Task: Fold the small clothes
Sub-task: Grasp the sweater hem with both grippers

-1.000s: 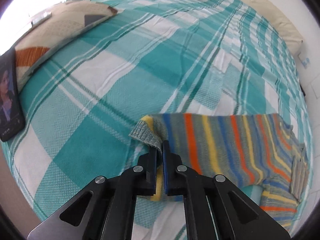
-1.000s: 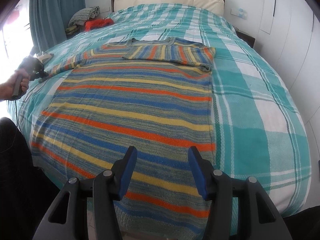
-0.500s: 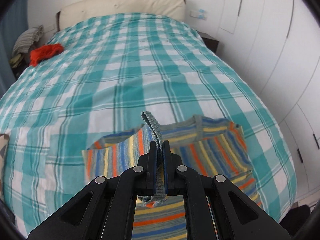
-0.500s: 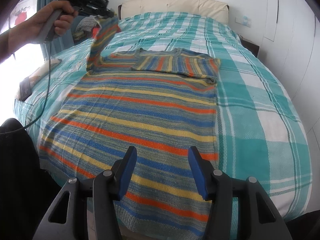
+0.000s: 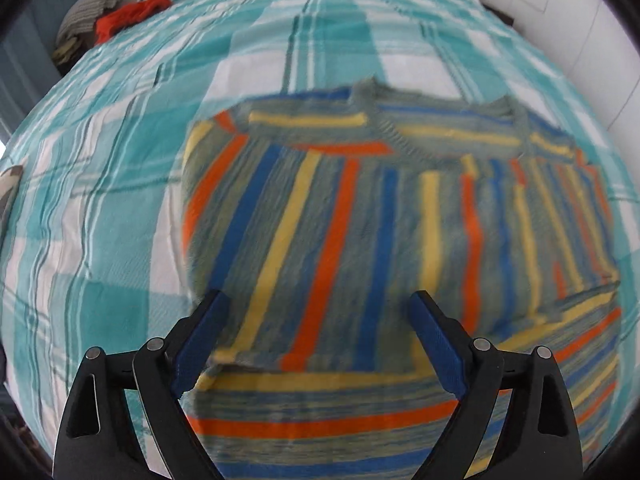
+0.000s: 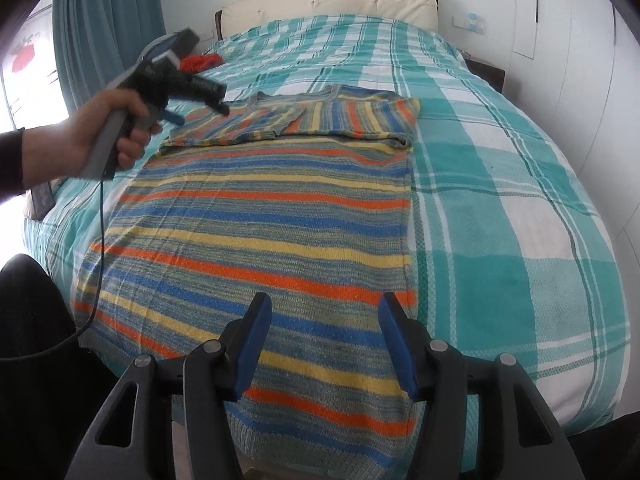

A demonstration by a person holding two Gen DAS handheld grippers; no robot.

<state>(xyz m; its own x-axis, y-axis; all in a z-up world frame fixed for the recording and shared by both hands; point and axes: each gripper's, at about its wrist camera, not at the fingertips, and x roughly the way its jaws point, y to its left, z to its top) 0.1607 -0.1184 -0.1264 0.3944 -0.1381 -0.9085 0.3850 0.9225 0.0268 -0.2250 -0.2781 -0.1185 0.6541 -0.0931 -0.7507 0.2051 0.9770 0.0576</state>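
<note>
A bed under a teal-and-white plaid cover (image 6: 500,184) fills both views, with a cream headboard (image 6: 328,4) at the top; the striped sweater (image 6: 256,232) lies flat across the centre-left of the right wrist view, both sleeves folded in across its chest; the left gripper (image 5: 316,340), in the lower middle of its own view, has just been opening and its fingers stand spread above the folded sleeve, pinching nothing; the right gripper (image 6: 324,344) hovers half-spread over the hem, empty.
</note>
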